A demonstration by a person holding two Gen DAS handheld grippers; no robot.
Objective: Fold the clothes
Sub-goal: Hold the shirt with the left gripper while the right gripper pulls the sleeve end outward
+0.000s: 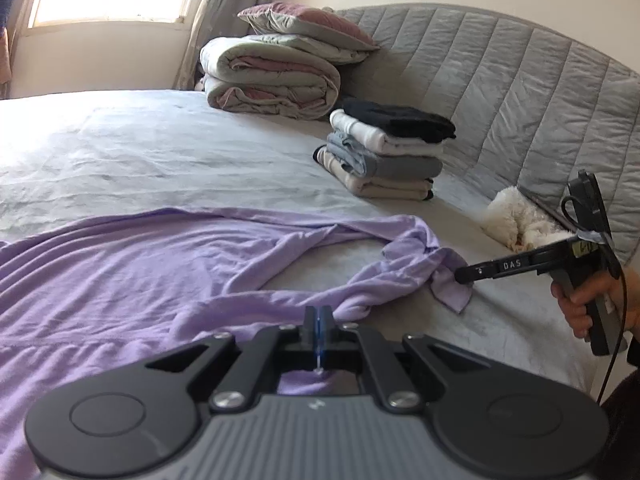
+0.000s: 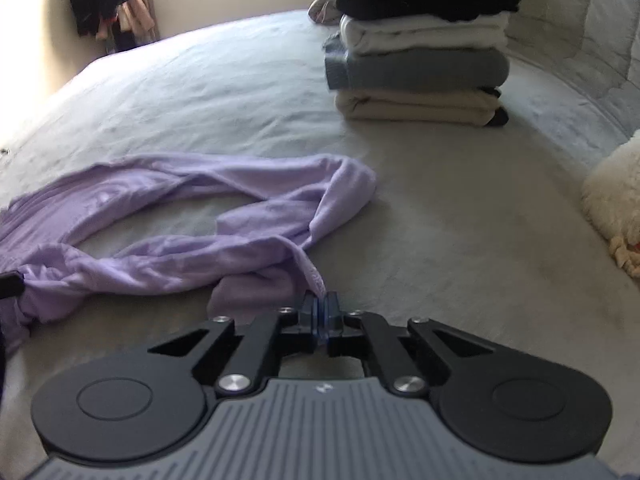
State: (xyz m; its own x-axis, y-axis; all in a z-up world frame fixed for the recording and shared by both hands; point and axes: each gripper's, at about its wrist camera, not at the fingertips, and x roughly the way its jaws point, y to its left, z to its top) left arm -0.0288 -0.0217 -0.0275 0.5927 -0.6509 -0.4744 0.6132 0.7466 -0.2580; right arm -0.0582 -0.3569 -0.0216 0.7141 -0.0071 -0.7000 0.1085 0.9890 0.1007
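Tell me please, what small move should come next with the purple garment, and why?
Probably lift and draw the two grippers apart to spread the purple garment flat. Both the left gripper and the right gripper are shut on its cloth, and the part between them lies twisted and bunched on the bed, so it cannot be folded neatly yet.

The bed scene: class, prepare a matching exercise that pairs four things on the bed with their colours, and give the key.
Things:
1. garment held by both grippers
2. top item of the folded stack
3. bottom item of the folded stack
4. fluffy item by the headboard

Colours:
A. beige
B. white
C. lilac
D. black

Pairs: 1-C, 2-D, 3-A, 4-B
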